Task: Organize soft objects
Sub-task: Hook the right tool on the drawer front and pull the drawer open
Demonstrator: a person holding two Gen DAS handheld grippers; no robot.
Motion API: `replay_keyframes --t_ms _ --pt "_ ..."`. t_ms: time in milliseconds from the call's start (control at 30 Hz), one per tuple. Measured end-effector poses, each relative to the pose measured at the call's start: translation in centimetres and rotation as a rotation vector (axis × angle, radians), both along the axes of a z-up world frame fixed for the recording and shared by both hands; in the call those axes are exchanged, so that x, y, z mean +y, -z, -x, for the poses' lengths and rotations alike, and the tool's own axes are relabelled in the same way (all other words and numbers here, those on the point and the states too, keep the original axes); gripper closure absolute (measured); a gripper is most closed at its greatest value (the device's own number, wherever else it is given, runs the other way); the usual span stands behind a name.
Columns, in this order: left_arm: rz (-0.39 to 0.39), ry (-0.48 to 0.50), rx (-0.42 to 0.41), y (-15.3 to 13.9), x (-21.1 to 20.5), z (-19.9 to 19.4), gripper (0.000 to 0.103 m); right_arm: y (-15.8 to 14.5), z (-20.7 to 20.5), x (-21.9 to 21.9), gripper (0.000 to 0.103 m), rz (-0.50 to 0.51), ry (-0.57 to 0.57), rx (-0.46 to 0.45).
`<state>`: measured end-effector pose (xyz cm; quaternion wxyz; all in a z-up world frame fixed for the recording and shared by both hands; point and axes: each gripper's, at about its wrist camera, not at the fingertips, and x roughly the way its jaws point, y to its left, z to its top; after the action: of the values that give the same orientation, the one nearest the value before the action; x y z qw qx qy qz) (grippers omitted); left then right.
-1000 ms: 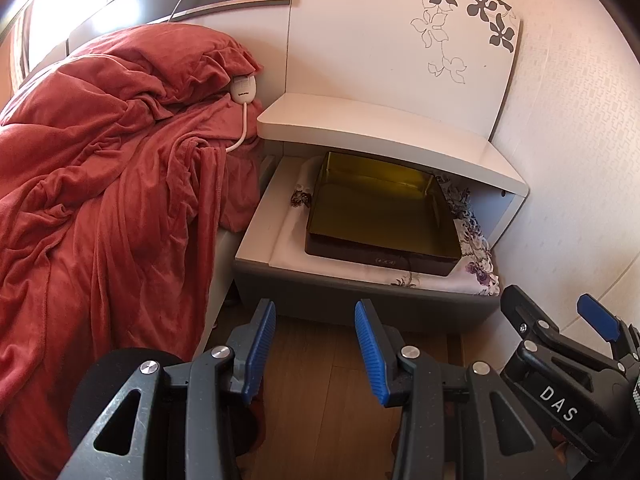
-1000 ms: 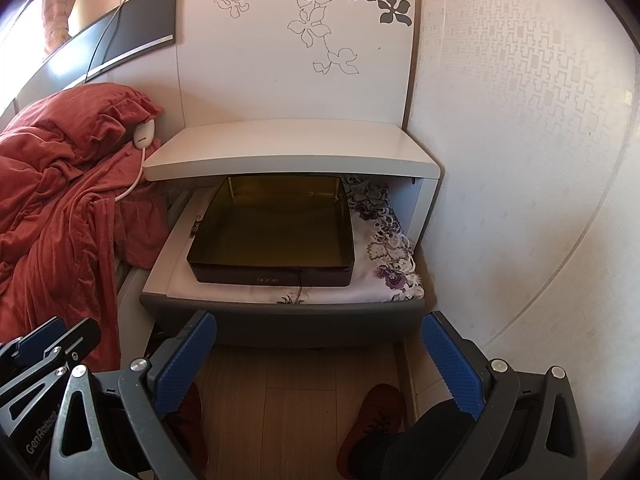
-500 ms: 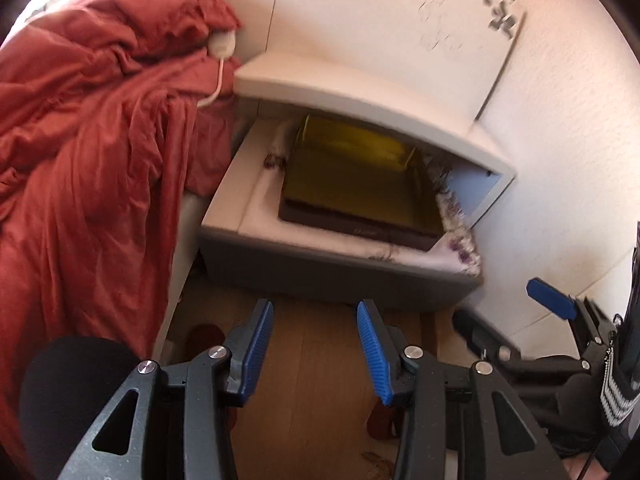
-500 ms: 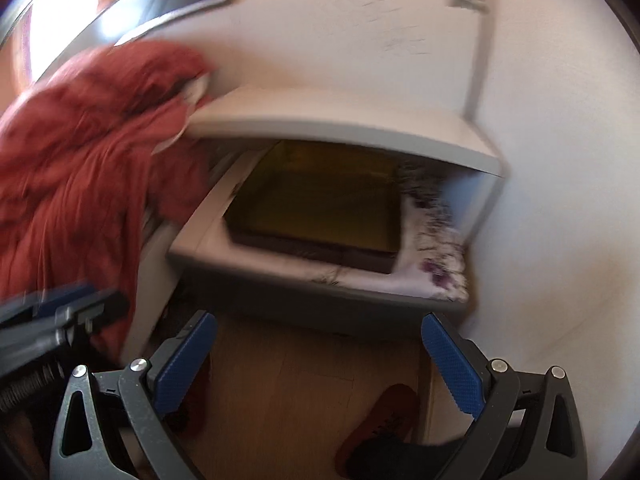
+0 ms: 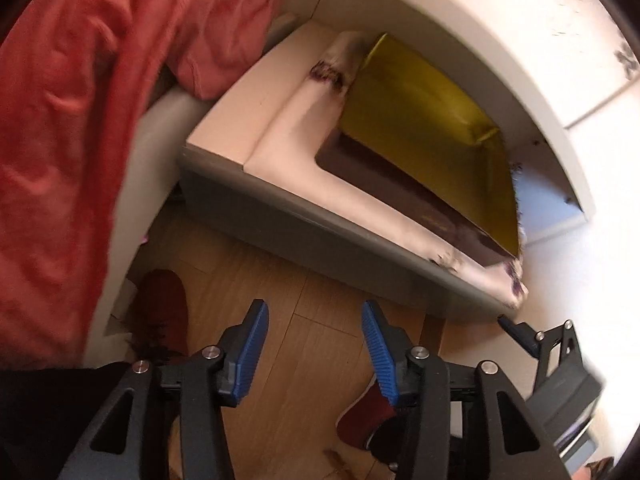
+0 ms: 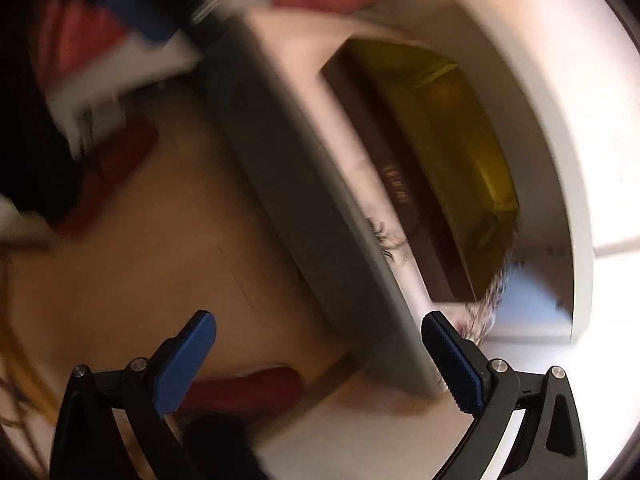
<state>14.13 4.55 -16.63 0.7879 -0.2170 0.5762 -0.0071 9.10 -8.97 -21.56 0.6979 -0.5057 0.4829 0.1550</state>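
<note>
Left wrist view: left claw [image 5: 314,346] released above floor; right claw [image 6: 318,360] released near open drawer [image 6: 304,184]

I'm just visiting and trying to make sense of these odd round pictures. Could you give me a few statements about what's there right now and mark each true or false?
1. The left gripper has something clamped between its blue fingers. False: nothing is between them; they hang open over the wooden plank floor.
2. A yellow-green translucent rectangular tray sits in the open grey-fronted bedside drawer. True.
3. The rumpled red blanket lies inside that drawer. False: it hangs on the bed beside it.
4. The right gripper is open and empty. True.
5. A white floral-printed cloth lies under the tray. True.
</note>
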Motion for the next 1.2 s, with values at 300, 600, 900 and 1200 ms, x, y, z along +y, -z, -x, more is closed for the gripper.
replay_keyframes --t_ms 300,600,900,1200 --pt "0.083 -0.121 0.057 4.3 0.6 -3.9 0.044 5.1 -4.3 -2.5 0.0 0.082 -0.001 0.004" --pt "0.086 -0.176 0.08 6.3 1.0 -5.2 0.031 4.8 -4.9 -3.4 0.0 0.082 -0.028 0.027" --pt "0.086 -0.191 0.077 6.2 1.4 -5.8 0.029 3.5 -4.2 -3.5 0.0 0.129 -0.08 0.069" --pt "0.019 -0.189 0.159 5.9 1.4 -4.2 0.027 1.1 -2.3 -2.2 0.0 0.169 -0.118 0.156"
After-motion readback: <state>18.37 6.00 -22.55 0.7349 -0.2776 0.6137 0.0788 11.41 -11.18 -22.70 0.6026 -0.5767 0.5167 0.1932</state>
